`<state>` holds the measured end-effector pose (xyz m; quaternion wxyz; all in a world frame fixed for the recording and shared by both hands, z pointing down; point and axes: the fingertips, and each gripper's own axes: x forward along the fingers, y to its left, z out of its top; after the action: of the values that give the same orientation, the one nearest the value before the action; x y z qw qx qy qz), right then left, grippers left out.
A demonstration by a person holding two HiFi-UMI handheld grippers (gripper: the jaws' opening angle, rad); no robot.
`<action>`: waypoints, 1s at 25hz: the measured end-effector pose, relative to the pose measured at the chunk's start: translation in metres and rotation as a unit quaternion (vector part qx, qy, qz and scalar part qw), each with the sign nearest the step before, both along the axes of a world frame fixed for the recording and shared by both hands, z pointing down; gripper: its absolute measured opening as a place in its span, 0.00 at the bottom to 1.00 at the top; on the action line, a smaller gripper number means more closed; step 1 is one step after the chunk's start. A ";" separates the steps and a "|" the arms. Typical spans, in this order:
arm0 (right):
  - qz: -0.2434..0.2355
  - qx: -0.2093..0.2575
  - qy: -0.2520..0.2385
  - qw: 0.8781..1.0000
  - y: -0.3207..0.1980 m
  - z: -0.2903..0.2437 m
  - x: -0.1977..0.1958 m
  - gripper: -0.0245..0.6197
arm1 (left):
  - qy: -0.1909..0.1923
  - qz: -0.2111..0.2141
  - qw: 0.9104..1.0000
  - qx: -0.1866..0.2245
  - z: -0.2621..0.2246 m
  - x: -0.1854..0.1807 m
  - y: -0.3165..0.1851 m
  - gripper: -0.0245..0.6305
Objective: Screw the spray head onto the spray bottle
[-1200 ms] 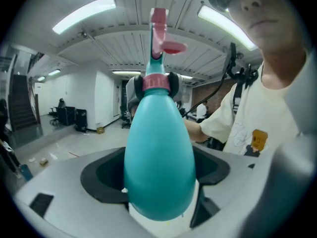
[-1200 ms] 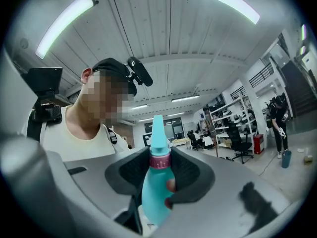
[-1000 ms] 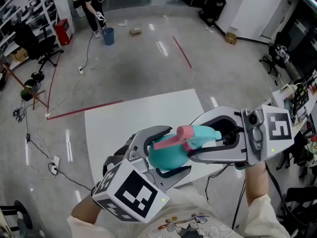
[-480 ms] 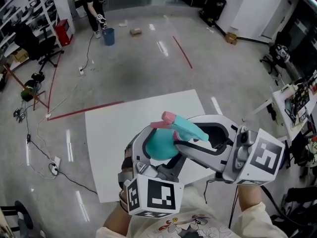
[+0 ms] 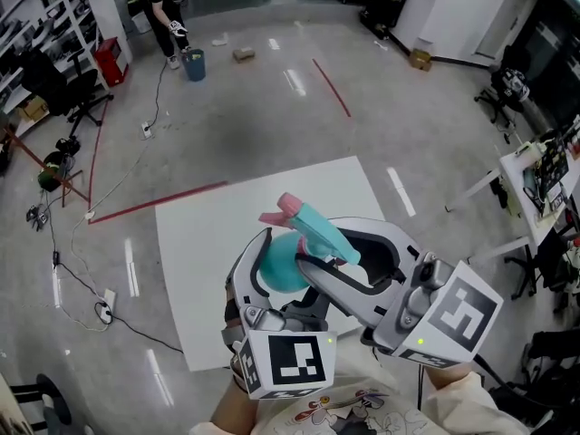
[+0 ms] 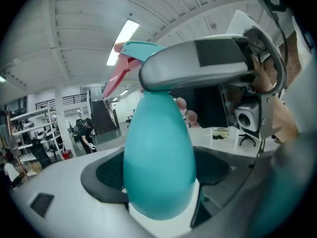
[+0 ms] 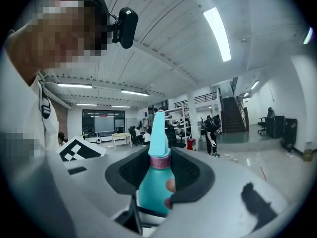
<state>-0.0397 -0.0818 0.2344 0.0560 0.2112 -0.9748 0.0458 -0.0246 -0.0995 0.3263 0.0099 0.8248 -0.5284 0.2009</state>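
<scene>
Above the white table (image 5: 195, 243), the spray bottle (image 5: 276, 272) has swung round, spray head (image 5: 310, 225) now pointing away. The left gripper (image 5: 270, 284) clamps its body and the right gripper (image 5: 317, 247) its neck, so tightening seems under way.

spray bottle (image 5: 279, 272): teal | spray head (image 5: 317, 232): teal, pink trigger | marker cube (image 5: 292, 362): black-and-white squares | table (image 5: 195, 243): white | floor tape (image 5: 154, 202): red

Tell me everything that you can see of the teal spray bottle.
The spray bottle is smooth teal plastic, as it looks, with an egg-shaped body, a pink collar and a teal spray head bearing a pink trigger. It is held tilted in the air above the white table. The left gripper clamps its body; the right gripper clamps its neck. How tightly the head sits cannot be told.
</scene>
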 end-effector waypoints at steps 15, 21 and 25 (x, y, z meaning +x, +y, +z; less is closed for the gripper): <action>-0.086 -0.012 0.008 0.996 0.025 0.009 0.005 0.37 | 0.070 0.083 0.994 0.009 -0.001 0.006 0.013 0.65; -0.159 -0.060 -0.036 0.985 0.032 0.000 0.009 0.37 | 0.065 0.170 0.983 0.037 -0.013 0.009 0.027 0.65; -0.215 -0.095 -0.071 0.970 0.046 -0.010 0.013 0.37 | 0.044 0.221 0.974 0.034 -0.011 0.015 0.043 0.65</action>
<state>-0.0267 -0.0360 0.2240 0.0155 -0.0130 -0.9900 0.1399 -0.0096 -0.0563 0.3157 -0.0395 0.9291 -0.3385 0.1435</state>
